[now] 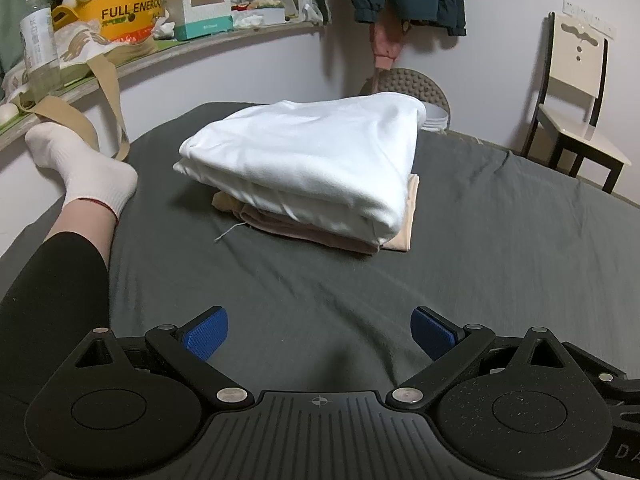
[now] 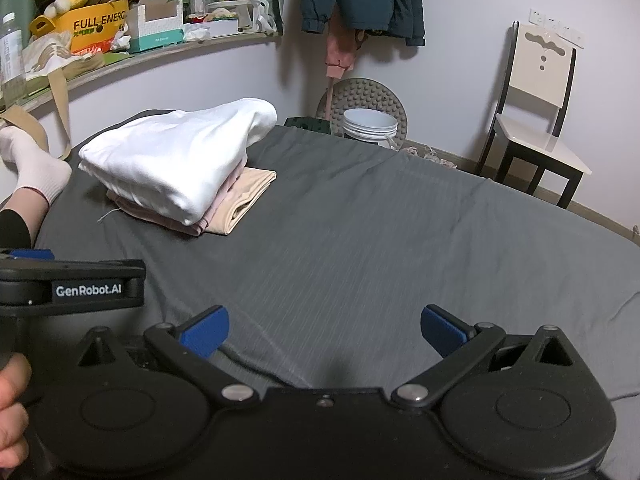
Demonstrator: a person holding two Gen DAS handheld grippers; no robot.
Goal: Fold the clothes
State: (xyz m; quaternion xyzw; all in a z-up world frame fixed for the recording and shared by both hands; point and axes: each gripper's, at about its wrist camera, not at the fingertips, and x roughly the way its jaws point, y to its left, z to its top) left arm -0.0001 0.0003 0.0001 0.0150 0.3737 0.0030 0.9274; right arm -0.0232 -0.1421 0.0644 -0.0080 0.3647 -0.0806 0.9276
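1. My left gripper has its jaws spread wide, holding nothing; only the grey bed sheet lies between the blue pads.
2. My right gripper is the same: jaws wide apart and empty, hovering low over the bare sheet.
3. Ahead of my left jaws, well beyond the fingertips, sits the stack of folded clothes: a folded white garment on top, a pink garment under it, and a beige garment at the bottom, sticking out on the right side.
4. From my right jaws the same stack lies ahead and to the left, well apart from the pads.
5. A loose thread trails from the stack's near edge onto the sheet.
6. Left of my left jaws, a leg in a white sock rests on the bed, just beside the stack but not touching it.
7. Far ahead on the right, past the bed's edge, a chair stands against the wall; a cluttered shelf runs along the wall to the left.
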